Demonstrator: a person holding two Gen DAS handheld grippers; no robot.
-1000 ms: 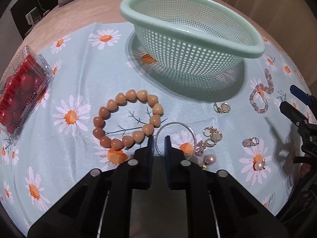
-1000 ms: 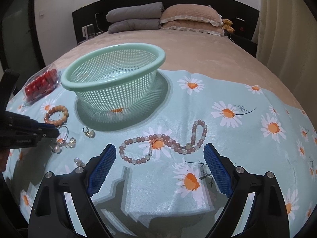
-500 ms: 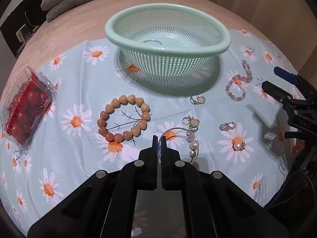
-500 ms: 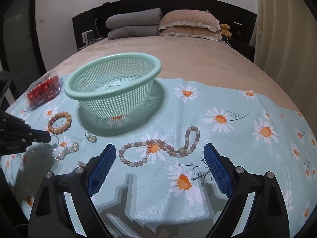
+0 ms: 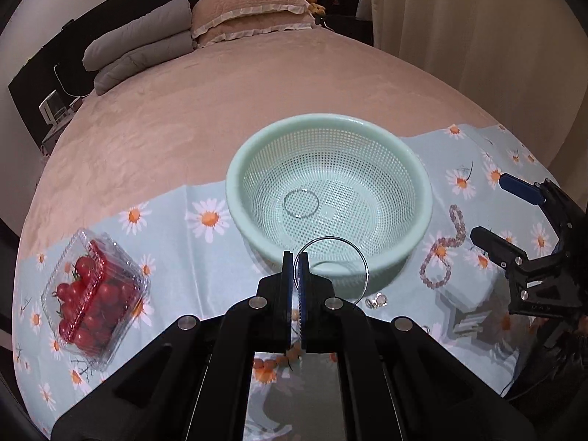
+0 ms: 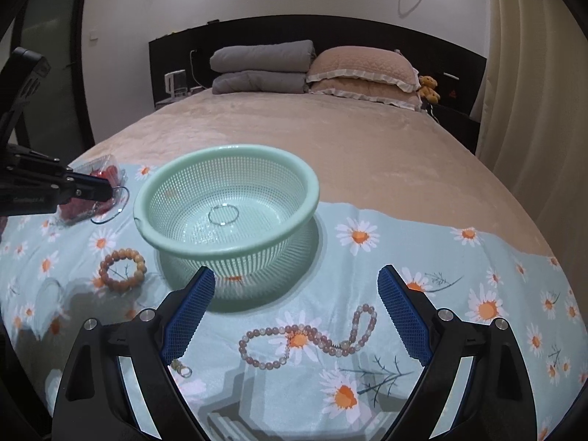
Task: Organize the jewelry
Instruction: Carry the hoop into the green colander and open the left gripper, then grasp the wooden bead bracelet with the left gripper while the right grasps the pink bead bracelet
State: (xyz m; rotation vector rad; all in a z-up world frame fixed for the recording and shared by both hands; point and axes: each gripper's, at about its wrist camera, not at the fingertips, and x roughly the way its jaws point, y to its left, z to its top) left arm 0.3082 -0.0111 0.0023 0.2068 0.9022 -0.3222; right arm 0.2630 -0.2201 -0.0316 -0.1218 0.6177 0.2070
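Bedroom, bed (image 6: 330, 147) with a daisy-print cloth (image 6: 367, 257) spread at its foot; jewelry sorting into a green mesh basket (image 6: 228, 246).

Left gripper (image 5: 297, 261) pinched tight on a thin silver bangle (image 5: 362, 261), which hangs off the tips in the air, just in front of the basket's near rim. Right gripper (image 6: 296, 308) jaws wide, nothing between the pads, hovering over the cloth above a pink bead necklace (image 6: 308, 338). One thin ring bangle (image 6: 223, 215) lies on the basket floor. On the cloth: orange bead bracelet (image 6: 123, 270) left of the basket, small earring (image 6: 182, 367) by the right gripper's left finger. Clear box of cherry tomatoes (image 5: 93, 297) at the cloth's left edge. Pillows (image 6: 312, 70) at the headboard.
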